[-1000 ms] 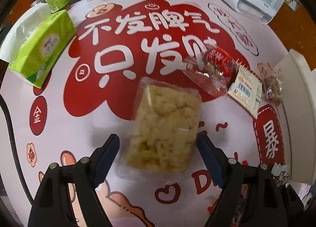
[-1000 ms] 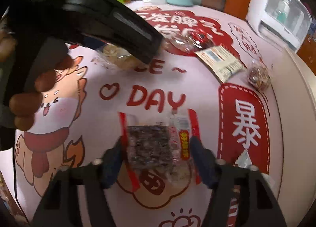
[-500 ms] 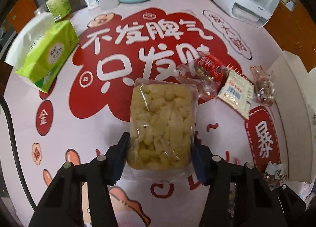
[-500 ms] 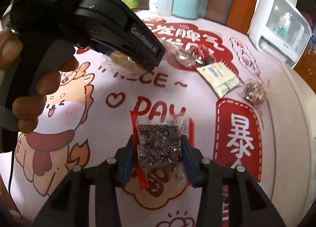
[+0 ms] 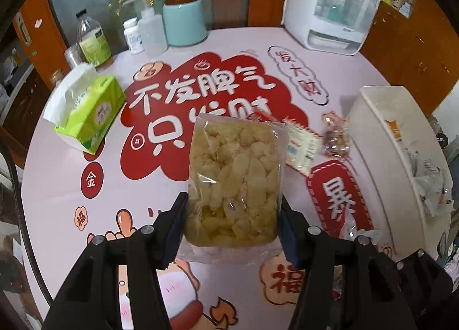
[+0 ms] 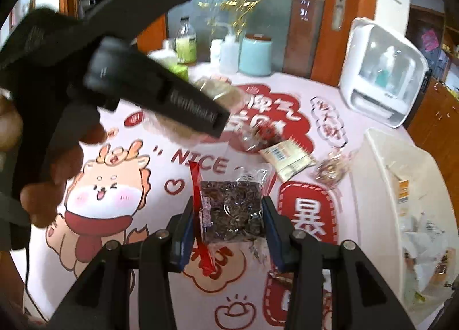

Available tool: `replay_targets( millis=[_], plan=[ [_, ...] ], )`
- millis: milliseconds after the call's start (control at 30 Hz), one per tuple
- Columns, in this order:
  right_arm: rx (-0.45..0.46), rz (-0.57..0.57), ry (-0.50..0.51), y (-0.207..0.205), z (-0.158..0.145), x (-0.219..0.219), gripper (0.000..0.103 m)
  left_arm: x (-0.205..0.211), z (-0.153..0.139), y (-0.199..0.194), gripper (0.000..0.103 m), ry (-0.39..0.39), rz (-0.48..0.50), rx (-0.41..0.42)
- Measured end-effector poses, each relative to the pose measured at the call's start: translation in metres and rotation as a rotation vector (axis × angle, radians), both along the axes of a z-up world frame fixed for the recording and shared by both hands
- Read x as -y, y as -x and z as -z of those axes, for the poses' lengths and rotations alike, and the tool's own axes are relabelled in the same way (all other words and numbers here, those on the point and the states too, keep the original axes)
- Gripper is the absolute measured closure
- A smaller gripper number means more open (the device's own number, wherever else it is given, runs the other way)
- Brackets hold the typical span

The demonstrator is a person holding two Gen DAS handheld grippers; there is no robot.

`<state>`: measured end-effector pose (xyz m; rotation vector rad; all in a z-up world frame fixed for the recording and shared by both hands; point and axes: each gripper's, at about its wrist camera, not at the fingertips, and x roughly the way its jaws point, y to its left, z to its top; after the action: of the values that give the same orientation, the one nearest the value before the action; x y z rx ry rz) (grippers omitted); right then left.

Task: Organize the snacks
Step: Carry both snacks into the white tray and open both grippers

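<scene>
The left tool (image 5: 233,225) pinches a clear bag of pale puffed snack (image 5: 235,181) by its two long sides near the bottom end, and the bag hangs clear above the tabletop (image 5: 57,181), its top tipped away from the camera. The right tool (image 6: 226,228) is pressed onto a small clear pack of dark snack (image 6: 231,211) with a red strip (image 6: 198,186) along its left edge, also lifted off the cloth. Both sets of jaws have just been closing, each with its packet between them, and now the pads bear on the film. Both packets look light and soft: thin, slick wrapping over loose, brittle pieces, so a hard squeeze would likely crush the contents, while a loose one could let the film slide out. Holding across the filled body, as here, seems safer than catching only the flat sealed margin, which would fold. The puffed bag is long beyond its grip, so it may sag or swing when carried. A white bin (image 5: 381,140) stands at the right edge of the tabletop with wrapped things already in it, probably the place for these. Near it lie a barcode sachet (image 5: 302,146) and a small nut pack (image 5: 335,138), not yet sorted.
</scene>
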<state>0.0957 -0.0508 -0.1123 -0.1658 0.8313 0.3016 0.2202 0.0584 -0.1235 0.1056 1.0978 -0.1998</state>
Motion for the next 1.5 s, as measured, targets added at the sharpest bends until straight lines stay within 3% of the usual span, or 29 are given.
replay_targets(
  millis=[500,800,1133,1500],
  plan=[
    [0.179,0.148,-0.044,0.033,-0.073,0.101,0.06,0.111,-0.07,0.024,0.047,0.047,0.111,0.129],
    [0.263,0.269,-0.043,0.03,-0.099,0.173,0.06,0.181,-0.107,0.028,0.047,0.081,0.16,0.206],
    [0.313,0.428,-0.068,0.012,-0.117,0.251,0.06,0.244,-0.103,0.026,0.047,0.086,0.187,0.19],
    [0.323,0.486,-0.073,-0.002,-0.122,0.287,0.059,0.281,-0.088,0.02,0.046,0.065,0.207,0.159]
  ],
)
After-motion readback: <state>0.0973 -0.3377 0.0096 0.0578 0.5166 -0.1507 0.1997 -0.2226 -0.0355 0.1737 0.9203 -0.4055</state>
